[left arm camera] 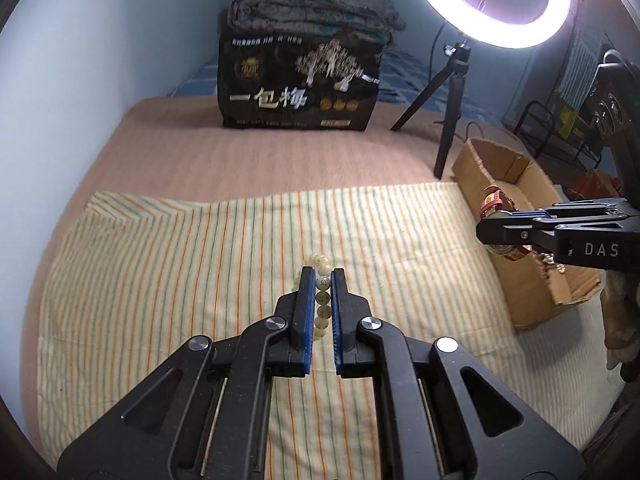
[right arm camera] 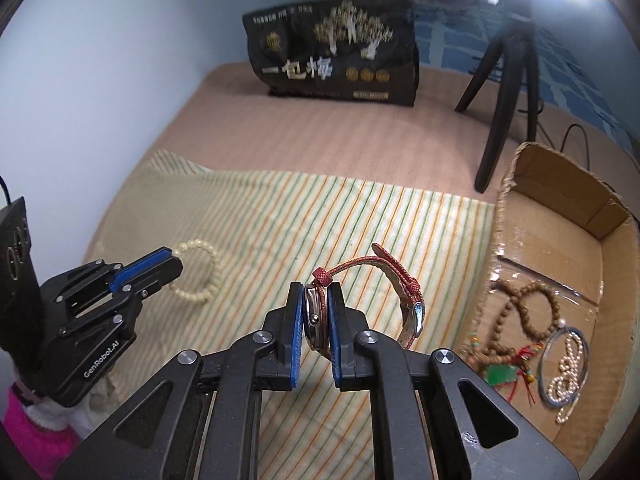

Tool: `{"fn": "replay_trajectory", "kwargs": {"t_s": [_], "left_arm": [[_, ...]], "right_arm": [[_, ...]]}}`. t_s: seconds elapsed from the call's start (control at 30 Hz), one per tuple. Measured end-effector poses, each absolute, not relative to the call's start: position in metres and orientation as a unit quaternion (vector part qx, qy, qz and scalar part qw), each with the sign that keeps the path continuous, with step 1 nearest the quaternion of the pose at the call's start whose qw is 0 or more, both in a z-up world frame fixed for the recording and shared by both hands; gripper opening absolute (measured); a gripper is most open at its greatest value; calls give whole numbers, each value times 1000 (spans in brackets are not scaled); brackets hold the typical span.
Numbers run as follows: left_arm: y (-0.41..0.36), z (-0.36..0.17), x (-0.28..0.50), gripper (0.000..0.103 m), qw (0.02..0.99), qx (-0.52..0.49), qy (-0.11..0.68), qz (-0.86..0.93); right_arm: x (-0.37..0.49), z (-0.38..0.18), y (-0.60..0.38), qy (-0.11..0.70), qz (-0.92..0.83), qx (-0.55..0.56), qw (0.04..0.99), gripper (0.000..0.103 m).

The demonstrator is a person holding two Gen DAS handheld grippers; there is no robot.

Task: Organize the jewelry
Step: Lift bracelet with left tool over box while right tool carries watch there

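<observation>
Beads first: the left gripper (left arm camera: 321,276) has its jaws clamped on a pale bead bracelet (left arm camera: 322,288), the string running straight down the gap between the blue pads, a few beads poking out past the tips. From the right wrist camera the rest of that bracelet (right arm camera: 200,270) loops out beyond the left gripper (right arm camera: 174,258) and lies on the striped cloth (right arm camera: 360,216), so the jaws pinch it at one edge only. Over to the right gripper (right arm camera: 314,286): its jaws are closed on a watch (right arm camera: 314,316), case squeezed edge-on between the pads, with the red woven strap (right arm camera: 396,276) arching out ahead of the tips and curling down to the right of them, buckle hanging beside the right jaw. Right of those jaws sits an open cardboard box (right arm camera: 560,184), close by, holding a brown bead bracelet (right arm camera: 532,312), a pearl string (right arm camera: 568,372) and a green pendant on red cord (right arm camera: 500,374). In the left wrist view the right gripper (left arm camera: 486,232) hangs off to the right of the left jaws, at the near wall of the box (left arm camera: 484,164), the watch (left arm camera: 494,200) in its grip. Far ahead of both pairs of jaws stand a black printed bag (left arm camera: 300,80) and a ring light (left arm camera: 486,0) on a tripod (left arm camera: 448,112), on the pink bedsheet (left arm camera: 240,160).
</observation>
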State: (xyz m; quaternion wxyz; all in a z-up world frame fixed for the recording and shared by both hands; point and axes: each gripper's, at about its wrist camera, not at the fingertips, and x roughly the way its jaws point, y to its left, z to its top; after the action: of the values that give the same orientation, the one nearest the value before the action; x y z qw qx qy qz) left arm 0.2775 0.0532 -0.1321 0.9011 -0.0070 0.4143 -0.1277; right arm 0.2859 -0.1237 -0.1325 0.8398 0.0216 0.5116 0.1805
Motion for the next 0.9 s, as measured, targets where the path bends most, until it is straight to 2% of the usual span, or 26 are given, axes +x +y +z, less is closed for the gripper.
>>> {"fn": "replay_trajectory", "kwargs": {"t_s": [0.57, 0.9], "left_arm": [[-12, -64, 260, 5, 908, 10, 368, -201], [-79, -53, 267, 5, 896, 27, 363, -252]], "right_arm": [[254, -83, -212, 454, 148, 44, 877, 10], [263, -81, -266, 444, 124, 62, 885, 10]]}}
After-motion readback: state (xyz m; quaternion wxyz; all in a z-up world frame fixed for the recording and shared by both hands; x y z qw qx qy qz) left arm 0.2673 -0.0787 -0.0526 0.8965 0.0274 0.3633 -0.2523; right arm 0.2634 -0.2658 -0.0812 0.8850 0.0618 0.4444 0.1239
